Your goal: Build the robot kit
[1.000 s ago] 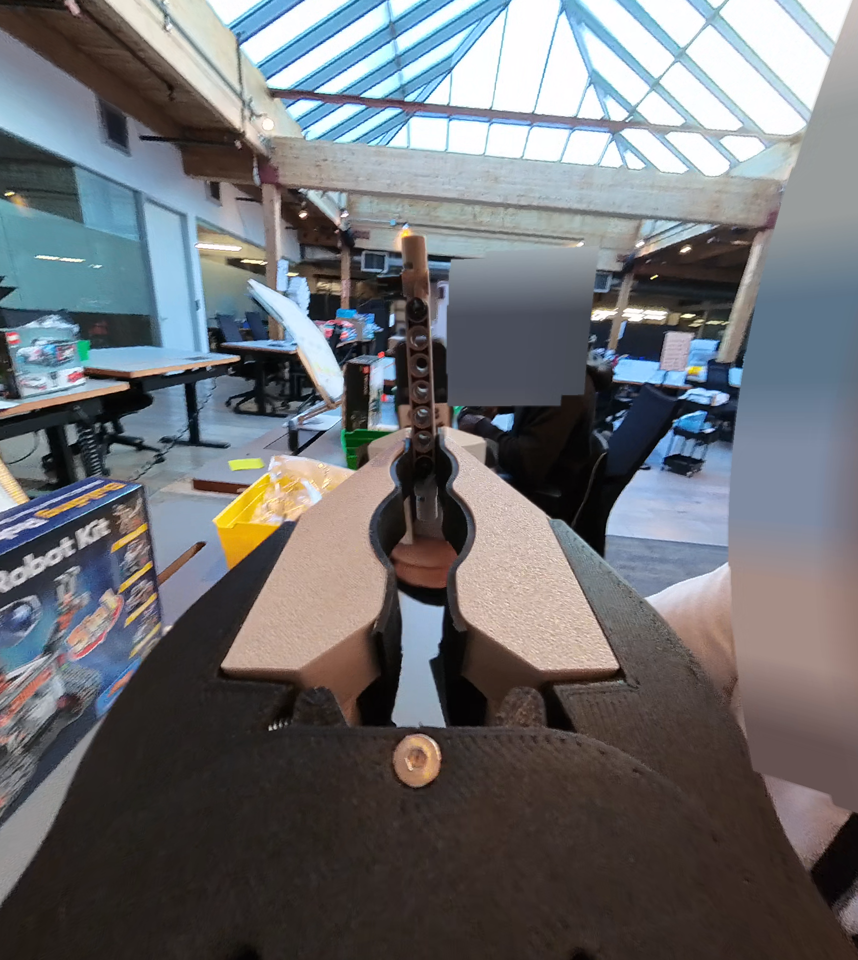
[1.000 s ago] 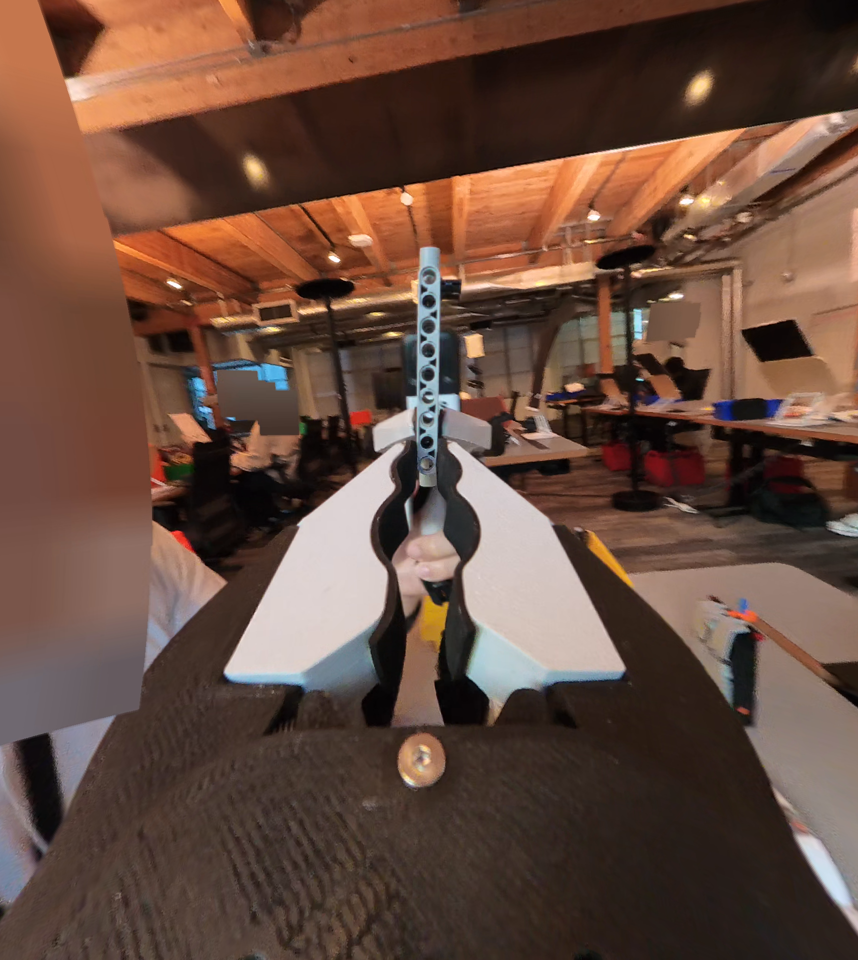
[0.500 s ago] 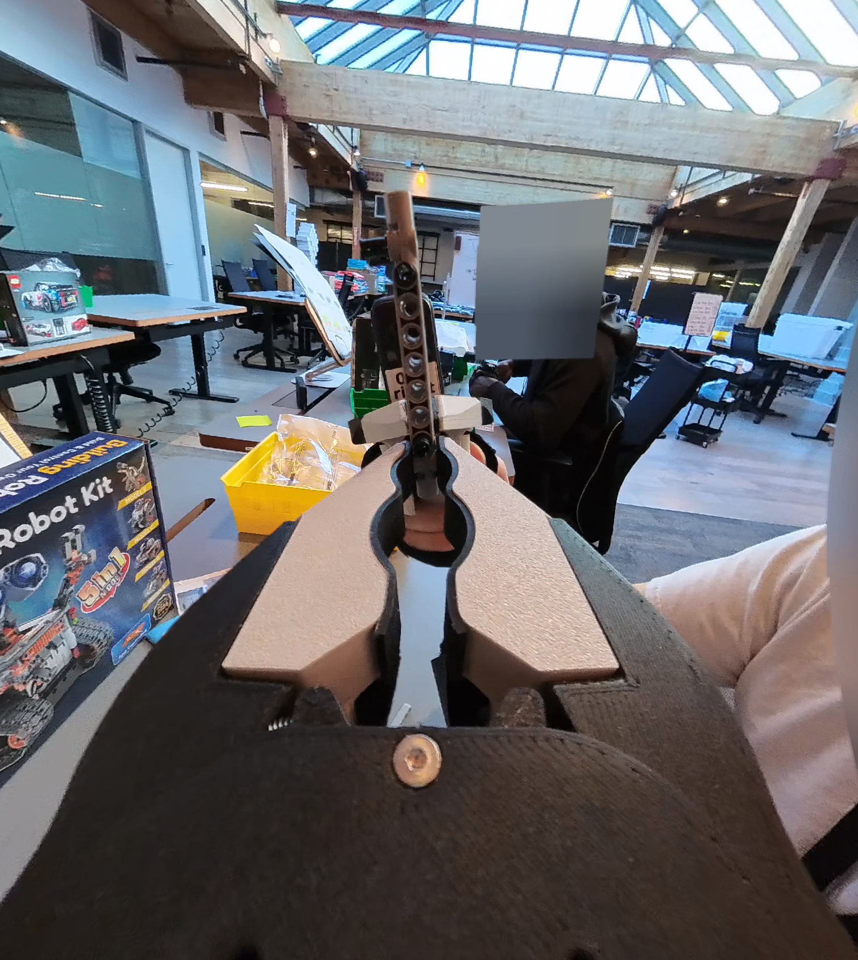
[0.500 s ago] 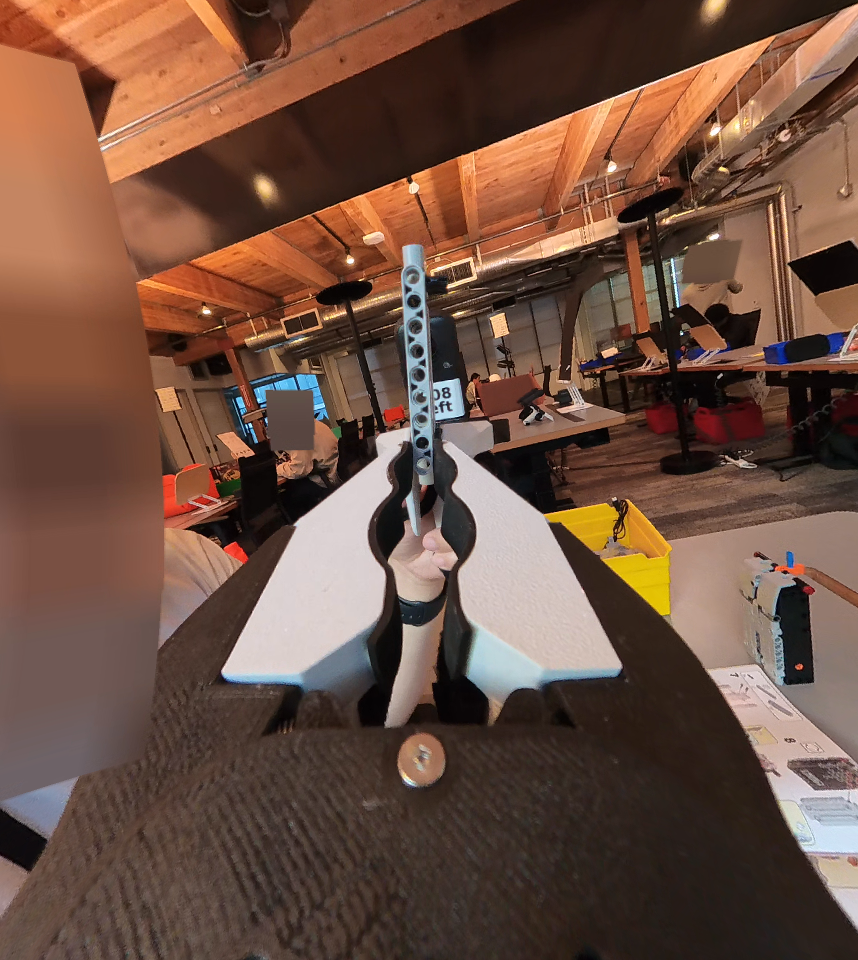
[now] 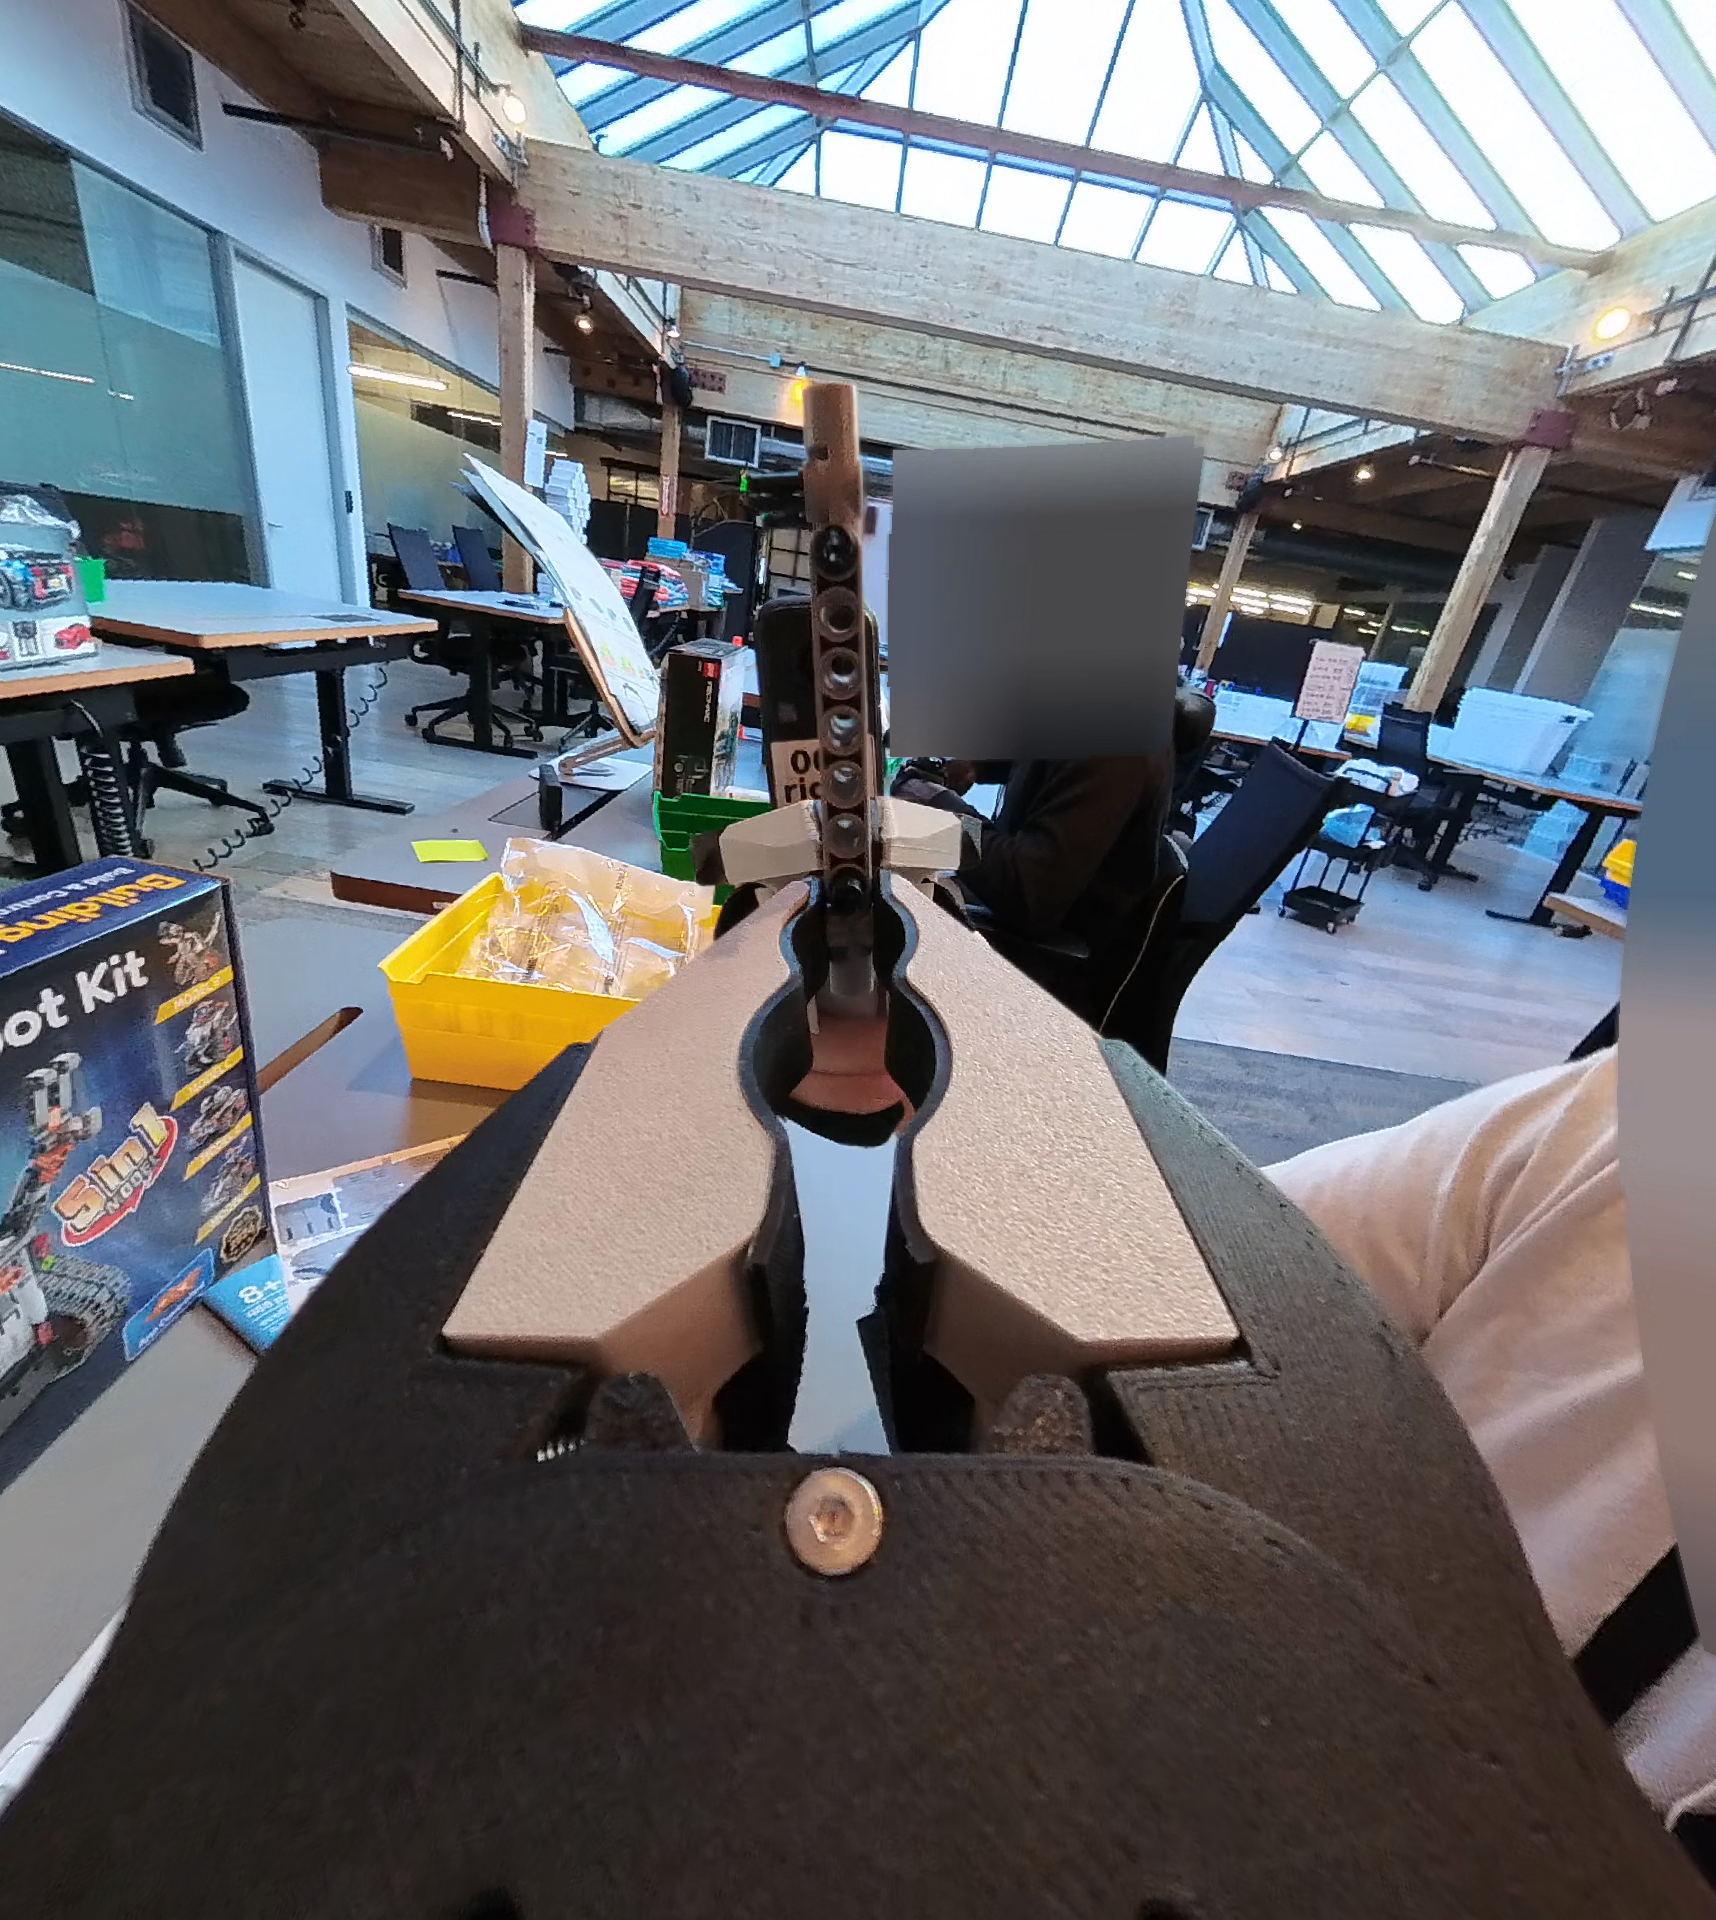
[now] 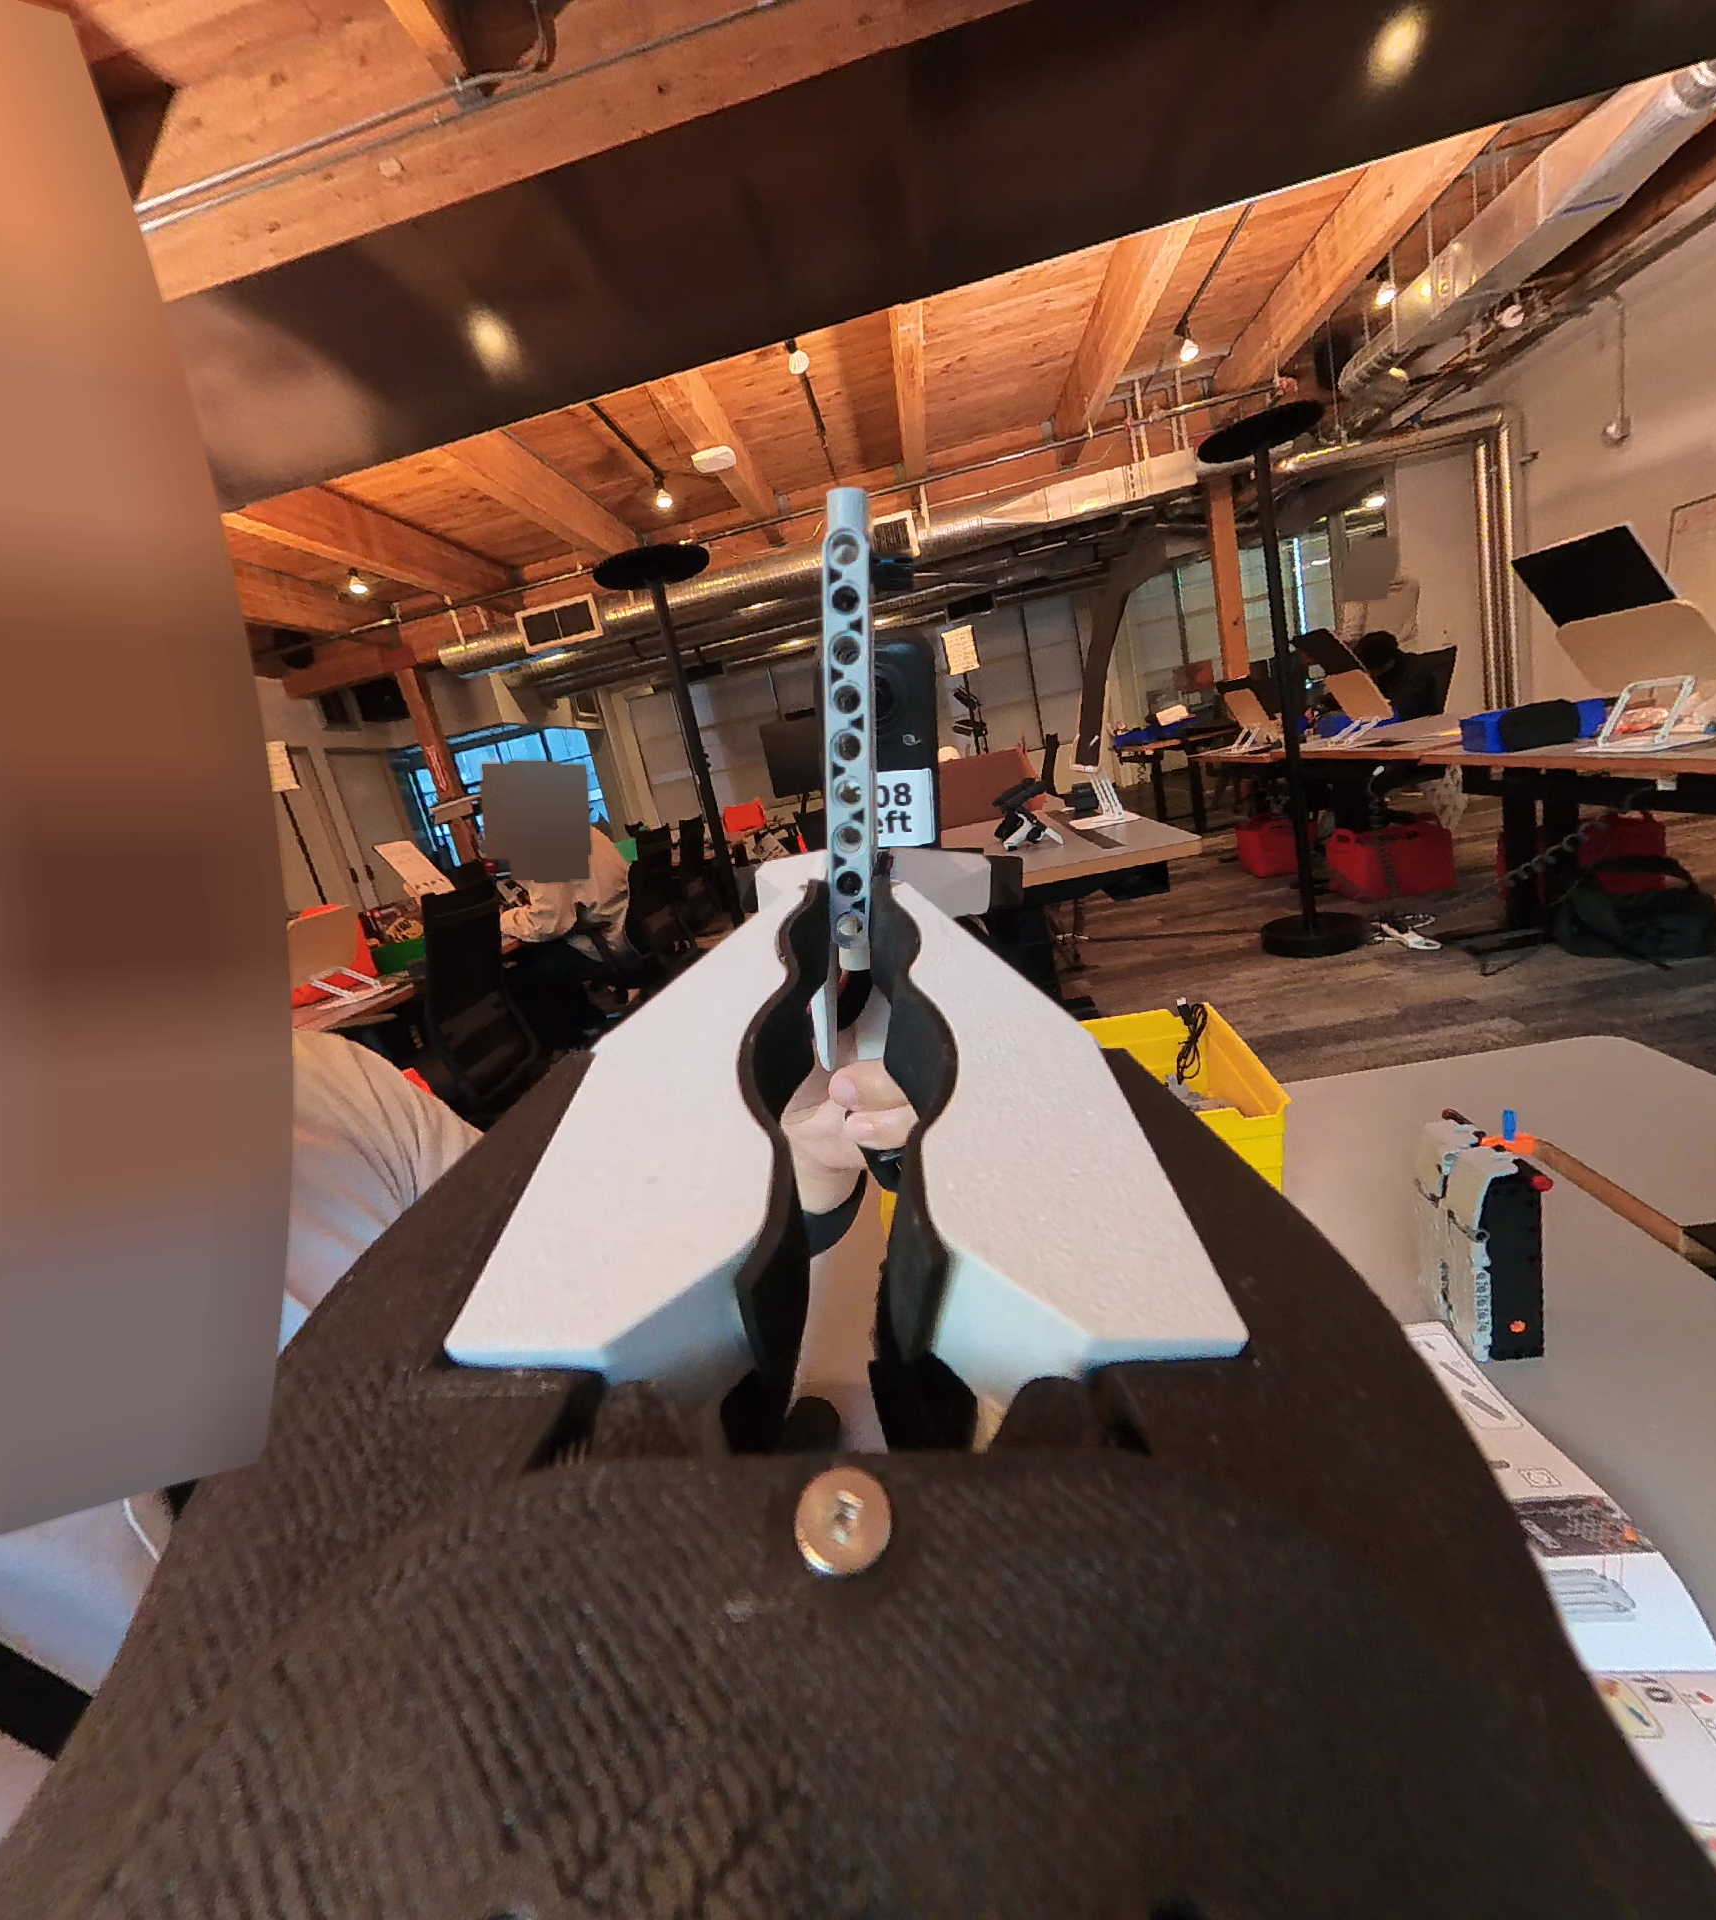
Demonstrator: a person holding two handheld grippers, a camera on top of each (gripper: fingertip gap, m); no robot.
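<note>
A long grey beam with a row of holes stands upright, and both grippers face each other across its lower end. My right gripper is shut on the bottom of the beam. The left gripper shows just behind it, with a hand below. In the left wrist view the same beam looks dark against the skylight. My left gripper is shut on its lower end, and the right gripper closes on it from the far side.
A blue robot kit box and a yellow tray of plastic bags stand on the grey table at left. At right are a yellow bin, a small black-and-white built module and an instruction sheet. A cream sleeve is close by. The grippers are tip to tip, or close to it.
Both grippers have tilted downward together with the beam still clamped. More of the table, the tray and the instruction sheet has come into view.
</note>
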